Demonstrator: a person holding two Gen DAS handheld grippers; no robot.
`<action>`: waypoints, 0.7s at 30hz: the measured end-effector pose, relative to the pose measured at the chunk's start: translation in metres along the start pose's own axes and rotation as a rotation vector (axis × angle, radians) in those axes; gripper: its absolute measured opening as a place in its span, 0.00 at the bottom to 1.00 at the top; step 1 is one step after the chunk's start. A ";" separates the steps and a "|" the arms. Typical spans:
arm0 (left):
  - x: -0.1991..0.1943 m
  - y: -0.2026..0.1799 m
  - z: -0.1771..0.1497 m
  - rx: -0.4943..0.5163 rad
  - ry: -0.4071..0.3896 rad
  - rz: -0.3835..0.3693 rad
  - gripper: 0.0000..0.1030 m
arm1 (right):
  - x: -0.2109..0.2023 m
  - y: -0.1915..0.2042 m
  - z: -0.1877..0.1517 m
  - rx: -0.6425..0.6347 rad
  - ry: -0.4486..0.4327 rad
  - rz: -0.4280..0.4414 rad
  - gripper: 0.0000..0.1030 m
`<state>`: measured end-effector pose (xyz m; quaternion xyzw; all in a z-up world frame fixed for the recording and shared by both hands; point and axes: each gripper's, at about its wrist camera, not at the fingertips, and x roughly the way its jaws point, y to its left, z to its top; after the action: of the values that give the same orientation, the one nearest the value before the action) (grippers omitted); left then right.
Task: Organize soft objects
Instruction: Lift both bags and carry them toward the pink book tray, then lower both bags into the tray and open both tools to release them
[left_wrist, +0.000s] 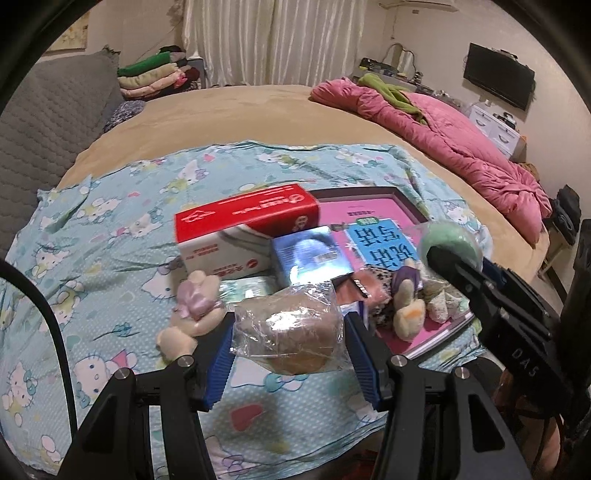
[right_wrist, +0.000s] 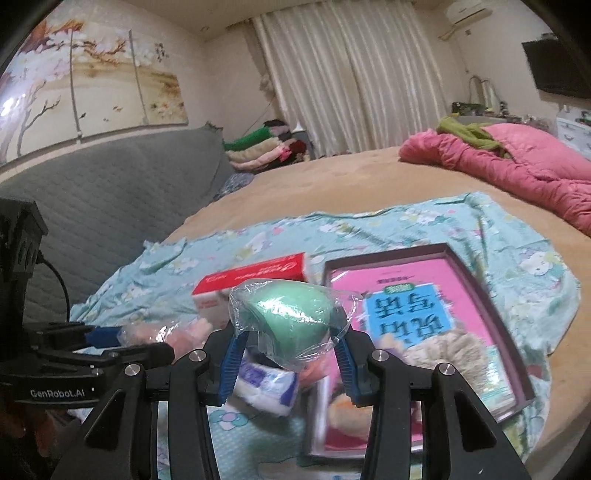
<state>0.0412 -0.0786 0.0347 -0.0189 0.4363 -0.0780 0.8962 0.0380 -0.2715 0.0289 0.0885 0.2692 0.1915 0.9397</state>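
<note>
My left gripper (left_wrist: 286, 334) is shut on a brown soft lump wrapped in clear plastic (left_wrist: 288, 332), held above the cartoon-cat sheet (left_wrist: 110, 229). My right gripper (right_wrist: 288, 350) is shut on a green soft ball in clear plastic (right_wrist: 291, 314), also lifted; the same green ball (left_wrist: 452, 240) shows at the right of the left wrist view. A pale plush toy with a pink bow (left_wrist: 192, 310) lies left of the brown lump. A small duck-like plush (left_wrist: 408, 310) sits on the pink tray (left_wrist: 369, 206).
A red and white box (left_wrist: 243, 232) and a blue box (left_wrist: 310, 258) stand behind the toys. The shallow pink tray (right_wrist: 476, 306) holds a blue-labelled packet (right_wrist: 406, 317). A pink quilt (left_wrist: 461, 144) lies at the bed's far right, a grey headboard (right_wrist: 110, 206) at the left.
</note>
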 end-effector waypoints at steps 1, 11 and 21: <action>0.001 -0.004 0.001 0.005 0.003 -0.005 0.56 | -0.002 -0.006 0.001 0.006 -0.007 -0.014 0.45; 0.018 -0.047 0.010 0.078 0.018 -0.054 0.56 | -0.017 -0.066 0.004 0.128 -0.035 -0.150 0.45; 0.038 -0.098 0.014 0.159 0.053 -0.129 0.56 | -0.029 -0.108 0.002 0.198 -0.060 -0.231 0.45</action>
<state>0.0629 -0.1820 0.0234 0.0267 0.4499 -0.1703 0.8763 0.0501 -0.3821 0.0152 0.1547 0.2670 0.0519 0.9498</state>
